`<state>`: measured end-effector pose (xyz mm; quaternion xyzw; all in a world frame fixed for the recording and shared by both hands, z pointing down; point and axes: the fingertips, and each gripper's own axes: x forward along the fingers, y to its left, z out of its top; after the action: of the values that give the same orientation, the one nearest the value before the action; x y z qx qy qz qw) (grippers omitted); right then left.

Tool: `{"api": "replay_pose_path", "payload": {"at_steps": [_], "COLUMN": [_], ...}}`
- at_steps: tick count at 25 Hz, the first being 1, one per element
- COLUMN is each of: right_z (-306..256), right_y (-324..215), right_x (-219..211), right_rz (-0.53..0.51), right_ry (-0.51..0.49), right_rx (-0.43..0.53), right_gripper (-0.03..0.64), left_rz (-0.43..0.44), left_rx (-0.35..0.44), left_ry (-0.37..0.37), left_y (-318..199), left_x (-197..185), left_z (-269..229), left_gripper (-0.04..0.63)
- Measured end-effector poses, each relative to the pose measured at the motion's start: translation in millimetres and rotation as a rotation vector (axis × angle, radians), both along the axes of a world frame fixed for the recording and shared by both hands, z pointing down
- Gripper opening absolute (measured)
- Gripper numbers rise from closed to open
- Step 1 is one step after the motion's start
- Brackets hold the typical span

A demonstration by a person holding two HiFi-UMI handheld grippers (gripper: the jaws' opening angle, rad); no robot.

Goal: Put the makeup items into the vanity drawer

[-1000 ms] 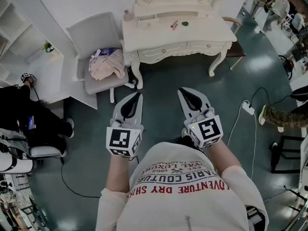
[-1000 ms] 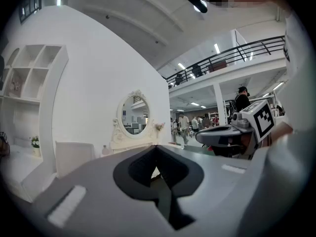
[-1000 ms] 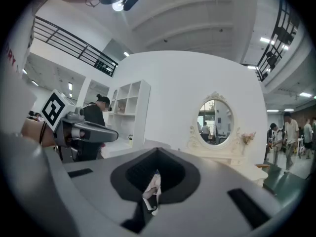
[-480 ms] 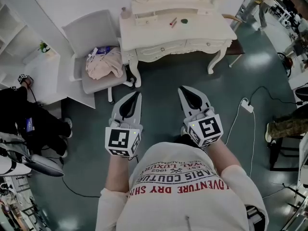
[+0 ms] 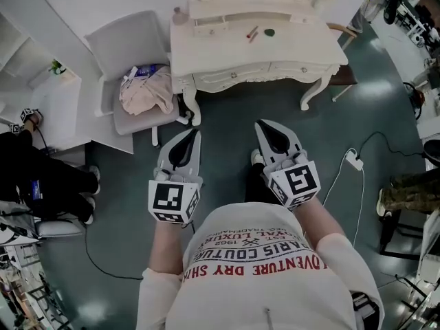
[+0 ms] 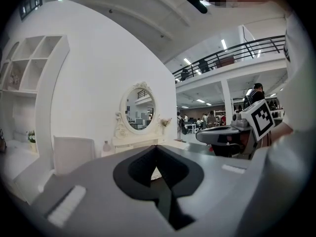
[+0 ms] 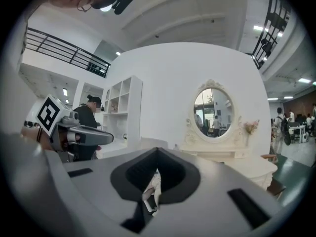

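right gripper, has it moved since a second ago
Yes, slightly: the right gripper has edged forward toward the vanity, judged against the power strip on the floor.

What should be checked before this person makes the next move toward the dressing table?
1. Left gripper empty, jaws together: ok.
2. Right gripper empty, jaws together: ok.
3. Makeup to collect, a red stick and a dark round piece, lies on the dressing table: ok.
4. Drawers open to receive it: not ok, the fronts look shut.
5. Table within reach: not ok, it stands well ahead across the floor.
6. Chair out of the way: ok, it sits left of the table.
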<state>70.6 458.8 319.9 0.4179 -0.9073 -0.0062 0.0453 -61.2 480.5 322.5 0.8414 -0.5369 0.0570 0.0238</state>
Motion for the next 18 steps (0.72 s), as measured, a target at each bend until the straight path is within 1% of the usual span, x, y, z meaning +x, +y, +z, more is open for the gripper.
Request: {"api": "replay_pose_path", "payload": {"at_steps": [5, 12, 15, 18], "right_z": [10, 2, 3, 11], "right_y": [-74, -204, -254, -293], "right_x": [20, 46, 59, 68], "right_rz": [-0.05, -0.152, -0.168, -0.179], "right_ry": [0.004, 0.046, 0.062, 0.092], "right_rx": [-0.019, -0.026, -0.038, -0.06], "right_gripper": [0.006, 0.006, 0.006, 0.006], "left_rz": [-0.048, -0.139, -0.165, -0.179], "left_rx": [-0.008, -0.016, -0.022, -0.034], "left_ry": [-0.005, 0.001, 0.007, 0.01], "left_y": [-67, -188, -235, -269], "left_x": [23, 56, 68, 78], "left_z": [6, -8, -7, -2], "left_gripper": [0.009, 0.009, 0.009, 0.009]}}
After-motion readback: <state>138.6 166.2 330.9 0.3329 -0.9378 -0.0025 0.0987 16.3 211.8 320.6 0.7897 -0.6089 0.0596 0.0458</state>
